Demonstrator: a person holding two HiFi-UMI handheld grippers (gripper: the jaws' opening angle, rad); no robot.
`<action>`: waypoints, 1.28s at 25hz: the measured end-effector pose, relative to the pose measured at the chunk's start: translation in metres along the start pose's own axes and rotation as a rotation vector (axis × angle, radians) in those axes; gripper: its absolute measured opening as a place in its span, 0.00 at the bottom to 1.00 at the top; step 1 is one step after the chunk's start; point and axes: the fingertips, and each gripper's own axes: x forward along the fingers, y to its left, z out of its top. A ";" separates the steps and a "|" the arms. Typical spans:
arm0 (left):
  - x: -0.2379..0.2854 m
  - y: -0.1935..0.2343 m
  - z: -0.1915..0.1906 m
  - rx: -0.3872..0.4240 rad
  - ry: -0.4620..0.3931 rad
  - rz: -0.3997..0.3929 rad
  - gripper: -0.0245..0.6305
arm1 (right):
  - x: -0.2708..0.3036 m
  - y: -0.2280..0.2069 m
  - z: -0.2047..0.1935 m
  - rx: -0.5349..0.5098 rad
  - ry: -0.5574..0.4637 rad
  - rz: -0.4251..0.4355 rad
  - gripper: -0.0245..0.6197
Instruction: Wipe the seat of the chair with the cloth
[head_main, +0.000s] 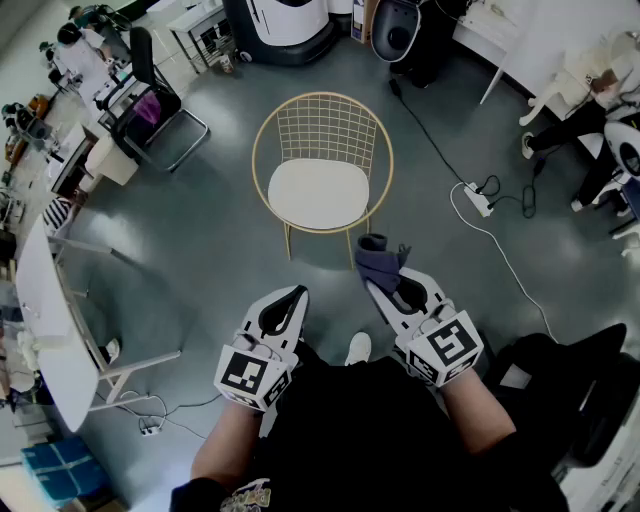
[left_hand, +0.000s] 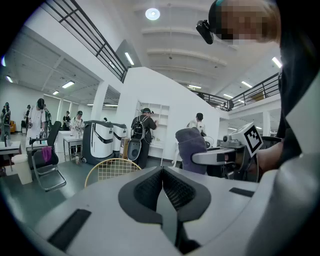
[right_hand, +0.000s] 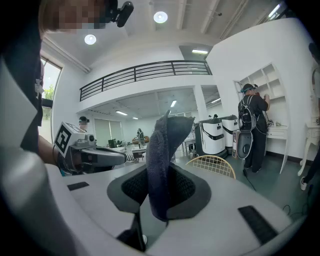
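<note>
- You are gripping the dark grey-blue cloth (head_main: 378, 260) in your right gripper (head_main: 380, 287), jaws clamped on it, at centre frame just below the chair (head_main: 322, 125).
- Your left gripper (head_main: 292, 295) is sitting closed and empty, lower centre.
- Wiping is not starting yet: the cream seat (head_main: 318, 195) is waiting apart from the cloth.
- Grey floor (head_main: 220, 230) is reflecting light, and a power strip (head_main: 479, 199) is lying at right.

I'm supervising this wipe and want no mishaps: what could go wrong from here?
The right gripper pinches the cloth with much of it sticking out; it may pull free when dragged over the seat. The chair looks light on thin legs, and the shut, empty left gripper is not steadying it, so it might slide. The power strip on the floor nearby could catch a foot.
</note>
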 end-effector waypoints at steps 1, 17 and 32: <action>-0.001 0.000 0.000 0.001 0.000 0.000 0.07 | 0.000 0.000 0.000 0.000 0.000 -0.001 0.18; -0.013 0.019 0.003 -0.003 0.004 0.013 0.07 | 0.017 0.010 0.010 0.012 -0.030 0.022 0.18; -0.023 0.115 0.009 -0.032 0.015 -0.021 0.07 | 0.107 0.020 0.033 0.031 -0.004 -0.032 0.18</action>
